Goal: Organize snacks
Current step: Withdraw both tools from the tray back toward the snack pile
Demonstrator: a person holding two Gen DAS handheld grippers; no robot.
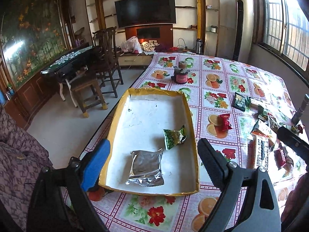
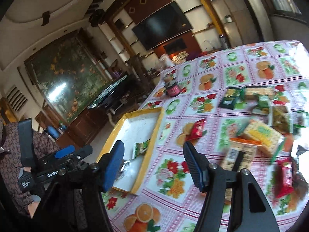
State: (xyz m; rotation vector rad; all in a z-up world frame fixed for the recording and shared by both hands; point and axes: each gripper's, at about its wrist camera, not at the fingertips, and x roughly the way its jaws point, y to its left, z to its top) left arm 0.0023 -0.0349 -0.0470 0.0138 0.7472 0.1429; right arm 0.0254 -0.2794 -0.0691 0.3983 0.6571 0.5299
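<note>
While both pairs of fingers stand apart with nothing between them, the risks lie in the next reach. The left gripper (image 1: pixel 152 166) hangs spread wide over the shallow white cardboard tray with a yellow taped rim (image 1: pixel 191 135), which sits at the tabletop's left edge and holds a flat silver foil packet (image 1: pixel 145 167) and a crumpled green snack packet (image 1: pixel 173 138). The right gripper (image 2: pixel 152 166), roughly half open and empty, faces the loose pile of snack packets (image 2: pixel 260 133) near the right side of the floral plastic-covered tabletop (image 2: pixel 173 176).

The tray's near left corner looks close to the tabletop edge, so a push from either gripper could slide it toward the floor. The packets in the pile overlap; closing on one may drag or flick a neighbour, and the slick foil and cloth would let things skate. A small red wrapped snack (image 1: pixel 225 122) lies alone between tray and pile, with bare cloth all round it, the easiest approach. A dark red jar (image 1: pixel 180 75) stands well apart toward the far edge. The two grippers sit near one another and could collide over the tray.
</note>
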